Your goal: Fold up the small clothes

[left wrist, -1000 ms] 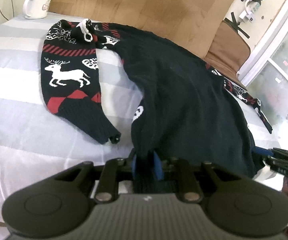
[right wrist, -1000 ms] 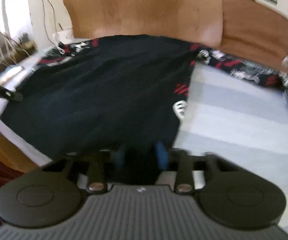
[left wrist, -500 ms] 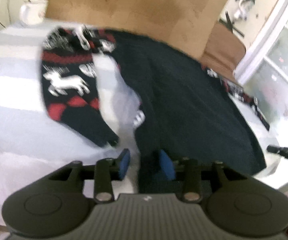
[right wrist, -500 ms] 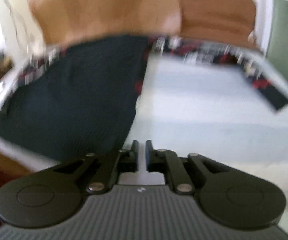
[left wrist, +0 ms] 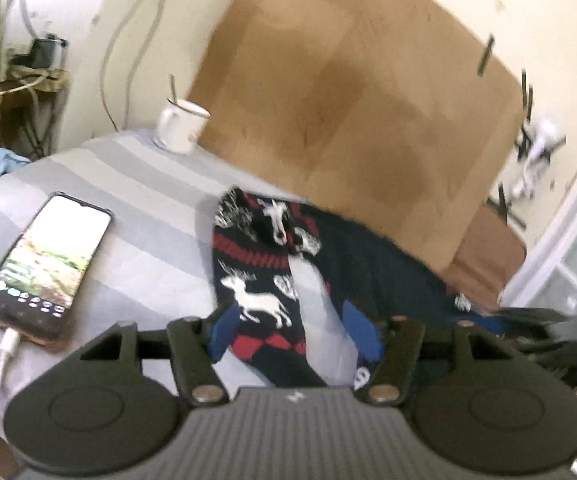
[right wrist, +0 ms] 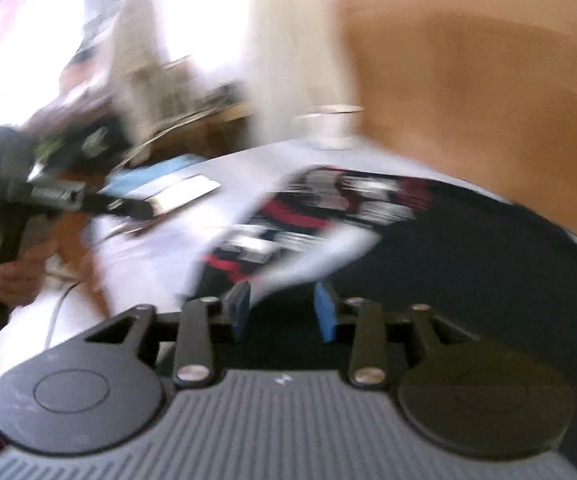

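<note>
A black knitted sweater (left wrist: 384,276) with red and white reindeer patterns lies spread on the striped bed (left wrist: 148,232). Its patterned left sleeve (left wrist: 256,288) lies folded inward, just ahead of my left gripper (left wrist: 293,332). That gripper's jaws are opening, and the blue pads (left wrist: 224,330) touch nothing. In the blurred right wrist view, my right gripper (right wrist: 283,312) hovers over the sweater's black body (right wrist: 468,260). Its jaws are also opening, with no cloth pressed between them. The sleeve (right wrist: 320,208) shows beyond it.
A lit phone (left wrist: 44,264) on a white cable lies on the bed at left. A white mug (left wrist: 182,126) stands at the back by a brown wooden board (left wrist: 348,100). In the right wrist view a hand (right wrist: 16,272) holds the left gripper (right wrist: 128,206) at left.
Both grippers were shut on the sweater's near hem and have let it go, jaws spreading. Both views have lifted and swung left, bringing the phone and the sleeve into view.
</note>
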Motion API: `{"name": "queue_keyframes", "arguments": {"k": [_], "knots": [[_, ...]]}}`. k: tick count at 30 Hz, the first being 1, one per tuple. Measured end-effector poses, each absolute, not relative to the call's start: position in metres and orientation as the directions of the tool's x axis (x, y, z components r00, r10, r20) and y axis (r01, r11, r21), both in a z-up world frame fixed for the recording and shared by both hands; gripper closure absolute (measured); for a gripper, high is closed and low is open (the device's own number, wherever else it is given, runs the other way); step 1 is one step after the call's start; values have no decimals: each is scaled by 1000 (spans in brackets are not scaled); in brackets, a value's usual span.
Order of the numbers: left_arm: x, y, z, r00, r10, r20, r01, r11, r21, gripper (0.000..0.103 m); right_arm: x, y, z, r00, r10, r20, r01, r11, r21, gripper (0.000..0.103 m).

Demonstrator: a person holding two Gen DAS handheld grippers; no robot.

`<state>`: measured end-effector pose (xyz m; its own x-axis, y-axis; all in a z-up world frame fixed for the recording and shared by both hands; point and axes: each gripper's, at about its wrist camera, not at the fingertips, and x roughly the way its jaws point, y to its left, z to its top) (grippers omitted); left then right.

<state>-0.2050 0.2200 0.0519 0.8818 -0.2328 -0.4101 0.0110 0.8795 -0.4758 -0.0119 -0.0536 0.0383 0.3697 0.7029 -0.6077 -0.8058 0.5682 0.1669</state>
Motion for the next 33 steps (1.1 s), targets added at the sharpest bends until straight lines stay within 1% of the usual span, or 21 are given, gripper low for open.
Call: {"name": "queue_keyframes", "arguments": {"k": [2,3,5,6,7,8,9,10,11,12,14,15,18,21,23,26,30,33], "knots": [[-211,227,52,893,-221,-391,4,875,-484,41,-10,-5,29,268,716,-644,-877,458,145,45],[-215,232,52,899,-211,-383,0,876,-482,40,-6,16,22,213,719,-662,-903,404,148,36],[-221,241,52,907,-190,-376,-13,879,-476,39,14,50,11,149,698,-700,-912,371,176,28],[-225,246,51,910,-176,-375,-27,878,-477,39,25,65,-1,143,667,-732,-900,396,184,28],[-228,251,51,914,-166,-371,-37,876,-481,38,38,79,-11,139,629,-765,-884,428,191,36],[-231,256,50,917,-159,-366,-43,872,-487,38,50,86,-19,126,603,-788,-865,455,210,53],[-234,262,49,921,-151,-360,-51,867,-495,35,57,87,-18,134,630,-765,-858,460,229,74],[-235,267,47,924,-145,-353,-58,860,-507,32,66,93,-17,89,628,-773,-846,457,275,93],[-236,272,44,926,-142,-351,-66,852,-520,31,76,100,-13,92,629,-772,-821,487,299,93],[-234,276,42,924,-139,-357,-80,842,-533,31,83,107,-4,108,655,-748,-814,491,312,93],[-229,282,40,919,-124,-374,-111,829,-548,31,95,119,25,151,718,-680,-816,478,323,93],[-228,283,41,919,-122,-376,-116,826,-551,31,104,120,45,164,758,-631,-810,468,352,93],[-222,280,45,919,-131,-371,-103,830,-548,31,134,96,107,252,834,-491,-790,470,393,93],[-207,272,48,918,-158,-365,-72,837,-542,31,168,43,150,372,829,-418,-736,538,412,93],[-189,263,51,912,-185,-367,-46,842,-537,31,187,-1,164,442,802,-402,-675,593,439,93],[-151,248,56,901,-221,-373,-10,849,-528,31,204,-71,168,528,752,-394,-584,658,475,93],[-94,231,63,887,-267,-376,33,850,-525,29,210,-166,159,617,691,-377,-477,710,518,93],[-42,211,66,869,-280,-407,47,868,-495,29,207,-218,142,660,648,-379,-407,733,545,92]]}}
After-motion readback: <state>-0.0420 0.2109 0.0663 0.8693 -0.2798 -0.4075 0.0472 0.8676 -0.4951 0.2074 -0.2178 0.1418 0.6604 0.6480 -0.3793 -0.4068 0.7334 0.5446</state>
